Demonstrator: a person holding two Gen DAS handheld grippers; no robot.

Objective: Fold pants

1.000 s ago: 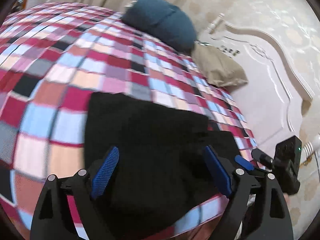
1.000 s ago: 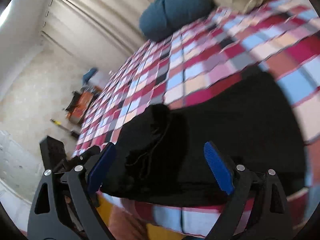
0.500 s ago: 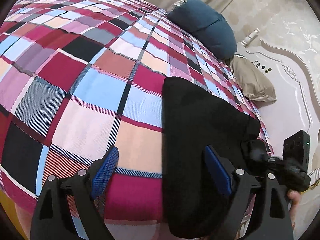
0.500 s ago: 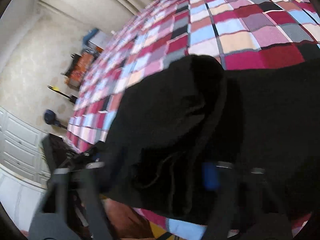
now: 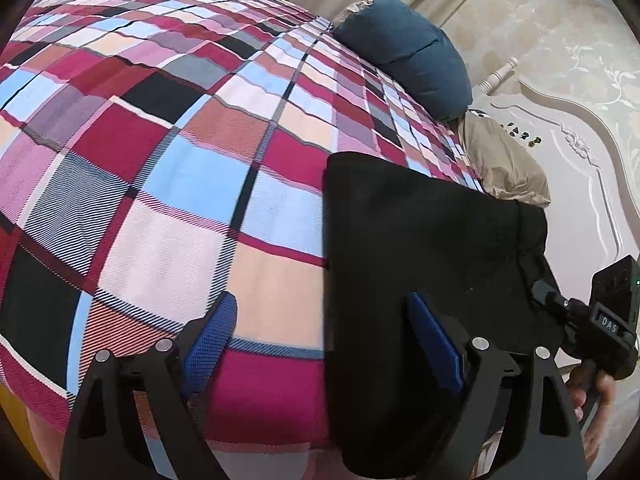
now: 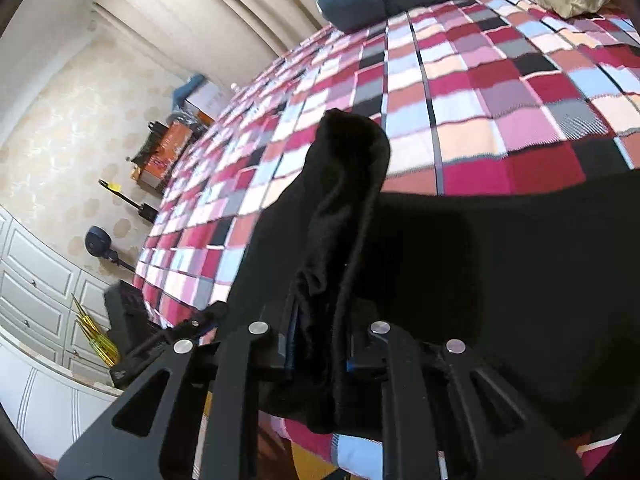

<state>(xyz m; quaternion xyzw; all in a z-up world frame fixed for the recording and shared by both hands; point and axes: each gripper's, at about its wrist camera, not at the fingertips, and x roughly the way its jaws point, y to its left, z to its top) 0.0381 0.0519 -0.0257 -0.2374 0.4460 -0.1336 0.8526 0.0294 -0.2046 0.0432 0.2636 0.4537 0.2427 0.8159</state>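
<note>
You see the pants [image 5: 420,240] as matt black cloth, soft and slightly fuzzy where bunched. The bedspread [image 5: 180,184] is woven check cloth with a fine twill ribbing. Your left claw [image 5: 320,348] has matt black plastic arms, blue textured pads and shiny metal rivets. The headboard [image 5: 580,184] looks smooth, painted, faintly glossy.

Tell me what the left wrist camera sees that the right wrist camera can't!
Only the left wrist view shows the white headboard and the left gripper, jaws open over the bedspread. Only the right wrist view shows white drawers, an orange box and the right gripper pinching a bunch of pants. Both show the black pants, checked bedspread and blue pillow.
</note>
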